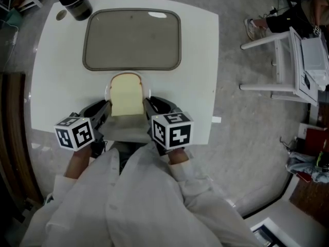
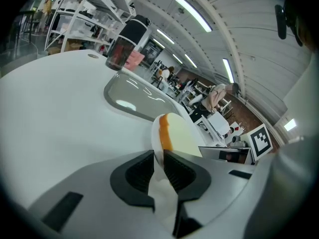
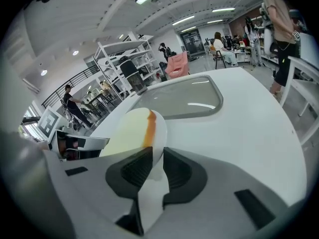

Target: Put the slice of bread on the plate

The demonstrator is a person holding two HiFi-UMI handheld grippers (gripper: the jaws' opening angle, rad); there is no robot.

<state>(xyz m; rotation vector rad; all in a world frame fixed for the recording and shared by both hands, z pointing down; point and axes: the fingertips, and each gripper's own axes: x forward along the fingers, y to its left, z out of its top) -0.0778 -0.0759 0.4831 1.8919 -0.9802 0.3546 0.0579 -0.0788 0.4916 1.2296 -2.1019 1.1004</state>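
Observation:
A slice of bread [image 1: 127,94] [image 2: 182,138] [image 3: 129,133] with a brown crust lies flat on a white plate [image 1: 108,90] [image 2: 155,133] [image 3: 159,133] at the near edge of the white table [image 1: 200,76]. My left gripper [image 1: 107,107] [image 2: 158,164] is shut on the plate's left rim. Opposite it, my right gripper [image 1: 147,106] [image 3: 155,166] is shut on the right rim. The plate's near part is hidden between the grippers and my sleeves.
A grey tray [image 1: 132,40] [image 2: 134,101] [image 3: 184,98] lies on the table just beyond the plate. A dark cylindrical container [image 1: 74,1] [image 2: 124,44] stands at the table's far left corner. A white chair [image 1: 288,60] stands on the floor to the right.

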